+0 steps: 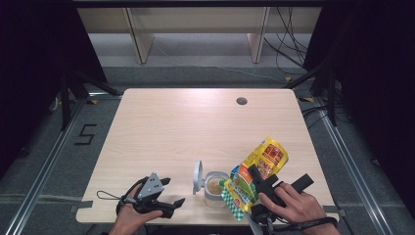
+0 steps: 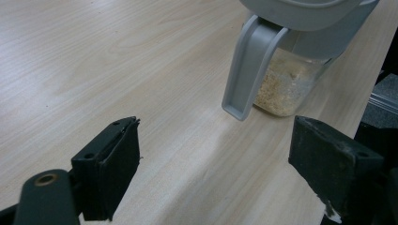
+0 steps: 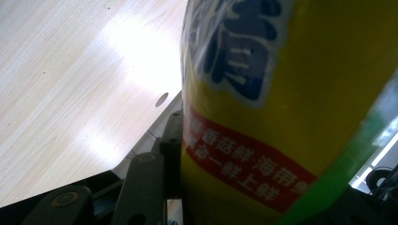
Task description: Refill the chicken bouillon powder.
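Note:
A clear jar (image 1: 215, 188) with beige granules in it stands near the table's front edge, its grey flip lid (image 1: 197, 177) swung open to the left. My right gripper (image 1: 275, 182) is shut on a yellow and green printed pouch (image 1: 258, 166), held tilted with its lower end over the jar's mouth. In the right gripper view the pouch (image 3: 281, 117) sits close between the jaws. My left gripper (image 1: 172, 192) rests open on the table to the left of the jar, nothing between its fingers. In the left gripper view the jar (image 2: 286, 79) and its hanging lid (image 2: 246, 70) lie ahead of the open gripper (image 2: 216, 154).
The light wooden table (image 1: 195, 122) has a round cable hole (image 1: 241, 101) at the back right. Dark curtains flank both sides. Wooden shelf legs and cables stand on the floor behind the table.

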The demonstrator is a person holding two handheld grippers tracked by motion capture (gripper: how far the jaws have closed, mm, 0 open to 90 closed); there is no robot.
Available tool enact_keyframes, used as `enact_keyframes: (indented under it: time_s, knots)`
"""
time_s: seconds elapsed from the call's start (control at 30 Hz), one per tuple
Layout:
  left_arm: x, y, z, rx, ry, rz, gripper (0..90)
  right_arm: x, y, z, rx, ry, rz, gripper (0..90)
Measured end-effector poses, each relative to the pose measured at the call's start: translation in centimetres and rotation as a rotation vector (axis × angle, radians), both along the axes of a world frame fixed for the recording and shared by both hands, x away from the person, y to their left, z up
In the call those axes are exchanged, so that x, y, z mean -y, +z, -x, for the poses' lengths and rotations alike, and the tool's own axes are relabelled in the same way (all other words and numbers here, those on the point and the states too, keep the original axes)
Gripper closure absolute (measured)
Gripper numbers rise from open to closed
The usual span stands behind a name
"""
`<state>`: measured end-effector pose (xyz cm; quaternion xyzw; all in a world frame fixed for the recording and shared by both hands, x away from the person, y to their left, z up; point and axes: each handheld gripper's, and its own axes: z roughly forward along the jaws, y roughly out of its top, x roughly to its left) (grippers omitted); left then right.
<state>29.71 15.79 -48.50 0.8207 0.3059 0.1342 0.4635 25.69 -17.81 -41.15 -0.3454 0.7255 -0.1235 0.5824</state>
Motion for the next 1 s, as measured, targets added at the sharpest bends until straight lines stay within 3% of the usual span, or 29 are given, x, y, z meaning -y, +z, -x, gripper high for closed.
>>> enact_keyframes:
  time_s: [0.47, 0.73, 1.0]
  knots:
    - [-0.03, 0.02, 0.0, 0.002, 0.001, -0.002, 16.0, 0.07, 0.18, 0.13, 0.022, 0.006, 0.001, 62.7]
    - [-0.03, 0.04, 0.03, 0.004, 0.003, -0.004, 16.0, 0.01, 0.19, 0.08, -0.001, -0.003, 0.009, 62.7]
    - [-0.09, 0.08, 0.01, 0.005, -0.001, -0.013, 16.0, 0.11, 0.19, 0.13, 0.019, 0.007, 0.0, 62.8]
